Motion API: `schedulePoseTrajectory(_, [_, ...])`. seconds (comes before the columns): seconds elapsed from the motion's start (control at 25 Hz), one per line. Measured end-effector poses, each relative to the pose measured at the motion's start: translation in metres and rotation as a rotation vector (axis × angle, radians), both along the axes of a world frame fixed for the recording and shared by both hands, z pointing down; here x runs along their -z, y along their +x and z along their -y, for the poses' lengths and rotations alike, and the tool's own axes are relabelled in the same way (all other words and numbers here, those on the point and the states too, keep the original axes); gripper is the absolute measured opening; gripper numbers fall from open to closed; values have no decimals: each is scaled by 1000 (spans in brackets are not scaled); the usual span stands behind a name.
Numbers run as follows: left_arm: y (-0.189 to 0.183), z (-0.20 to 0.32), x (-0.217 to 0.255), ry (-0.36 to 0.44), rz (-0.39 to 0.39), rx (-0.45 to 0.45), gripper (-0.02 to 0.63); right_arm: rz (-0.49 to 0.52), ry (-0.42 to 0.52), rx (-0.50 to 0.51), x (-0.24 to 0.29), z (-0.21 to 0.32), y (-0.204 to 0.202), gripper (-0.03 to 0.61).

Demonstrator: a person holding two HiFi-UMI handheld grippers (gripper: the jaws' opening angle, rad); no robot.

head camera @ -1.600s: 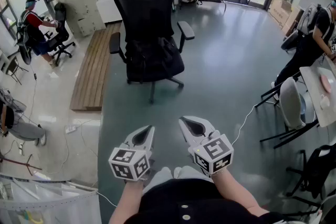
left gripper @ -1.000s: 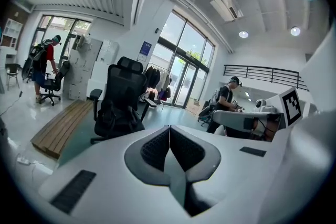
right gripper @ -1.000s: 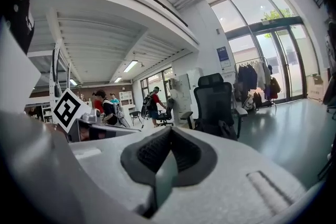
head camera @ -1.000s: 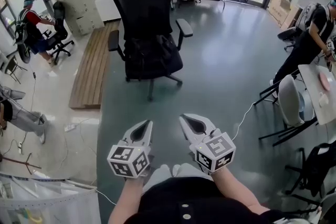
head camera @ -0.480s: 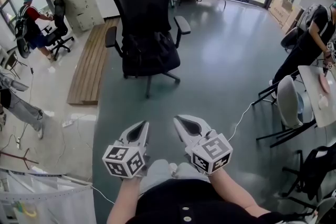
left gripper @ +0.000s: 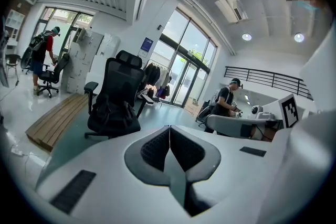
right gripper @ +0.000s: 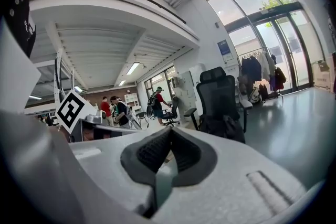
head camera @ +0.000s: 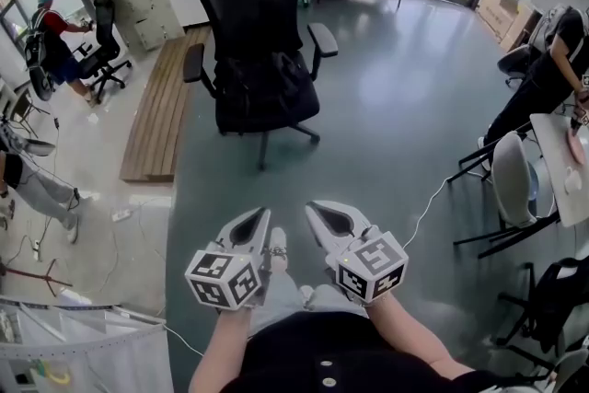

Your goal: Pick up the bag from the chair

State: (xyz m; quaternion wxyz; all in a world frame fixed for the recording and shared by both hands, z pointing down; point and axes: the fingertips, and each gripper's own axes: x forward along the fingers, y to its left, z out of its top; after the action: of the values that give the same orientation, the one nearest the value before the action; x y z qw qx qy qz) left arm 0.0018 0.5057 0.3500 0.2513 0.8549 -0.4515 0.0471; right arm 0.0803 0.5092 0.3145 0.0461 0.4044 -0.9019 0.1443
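Observation:
A black office chair (head camera: 258, 23) stands ahead on the grey floor, with a black bag (head camera: 262, 92) lying on its seat. The same chair (left gripper: 113, 94) and bag (left gripper: 107, 113) show far off in the left gripper view, and the chair (right gripper: 220, 102) with the bag (right gripper: 223, 126) in the right gripper view. My left gripper (head camera: 253, 221) and right gripper (head camera: 322, 214) are held low and close to my body, well short of the chair. Both are shut with nothing between the jaws.
A wooden pallet (head camera: 161, 120) lies left of the chair. A person (head camera: 55, 41) stands by another chair at far left. At right, a person (head camera: 552, 60), a white chair (head camera: 511, 179) and a table edge (head camera: 561, 170). A cable (head camera: 428, 207) runs across the floor.
The chair has come a little nearer and shifted left in the head view as I step forward. A shoe tip now shows between the grippers. Both stay shut.

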Motion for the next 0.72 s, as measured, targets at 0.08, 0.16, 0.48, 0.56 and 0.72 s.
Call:
schedulePoseTrajectory(0.08, [0,16,-2,-4,-2,-11,20,9,-16,-6,-3,15,-1,-2])
schedulePoseTrajectory(0.16, [-2,36,-4,-10,-5,-20,20,22,-35,-7,-6,33,-3,-2])
schedulePoseTrajectory(0.48, [-25,129,-2,-10,-10,-38,20,-8,-41,-34,-11,125,-23,-2])
schedulePoseTrajectory(0.56, [-35,151,2,-6,-9,-45,20,-18,-40,-38,-9,147,-31,-2])
schedulePoseTrajectory(0.72, [-54,199,9,7,-13,-58,20,-28,-32,-47,-5,193,-49,-2])
